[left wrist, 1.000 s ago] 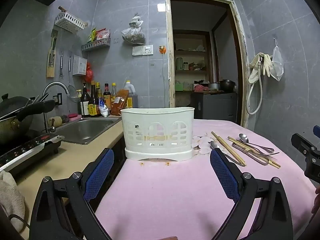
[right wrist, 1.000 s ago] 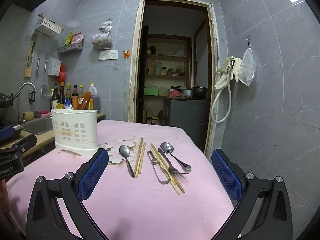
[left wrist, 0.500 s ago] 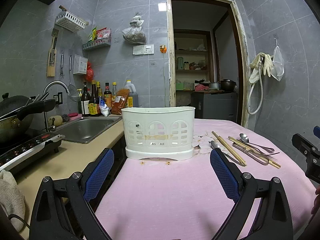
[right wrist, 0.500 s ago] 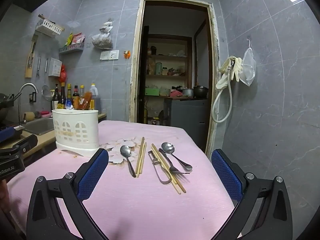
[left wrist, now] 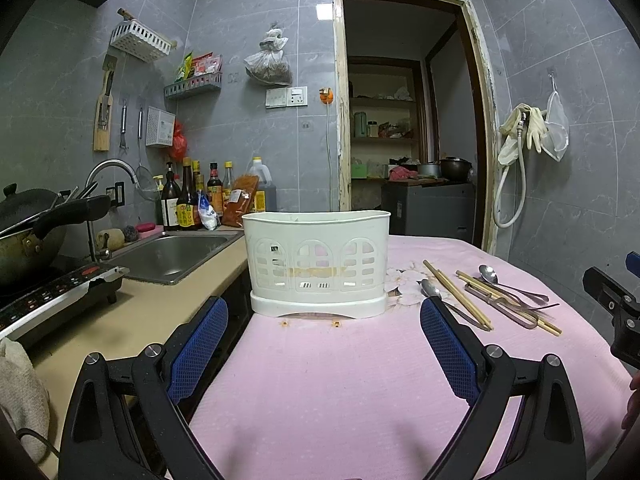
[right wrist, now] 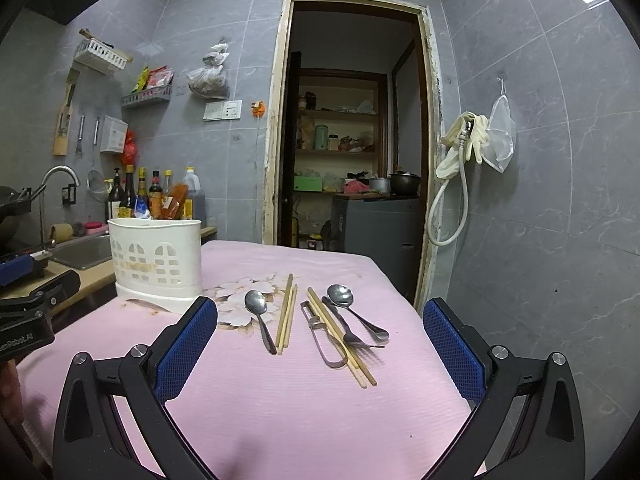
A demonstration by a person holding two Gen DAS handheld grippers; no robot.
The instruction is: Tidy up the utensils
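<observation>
Left hand-held gripper [left wrist: 322, 344] hangs low over the pink desk [left wrist: 340, 400], fingers spread wide, nothing between them. It is squared up to the white utensil caddy [left wrist: 319, 262], which stands upright near the desk's sink-side edge and looks empty from this angle. Right hand-held gripper [right wrist: 320, 350] is likewise spread and empty, aimed at the loose cutlery.

Utensils lie flat on the desk, right of the caddy and apart from it: a spoon [right wrist: 259, 316] just beside a pair of chopsticks [right wrist: 286, 310]; then a peeler [right wrist: 322, 340], a second chopstick pair [right wrist: 340, 340], a fork [right wrist: 347, 330] and another spoon [right wrist: 352, 310], these four overlapping in a heap.

Step, as I judge it: the very start; nothing gathered yet. Next move likely calls for the right gripper to drop onto one piece, and the lone spoon looks easiest, being clear of the tangle. Thin flat handles may slip.

Right wrist view lays out each utensil plainly. Left wrist view crowds them at its edge, but shows the caddy's front, the sink [left wrist: 172, 248] and a wok [left wrist: 28, 228] on a cooktop.
</observation>
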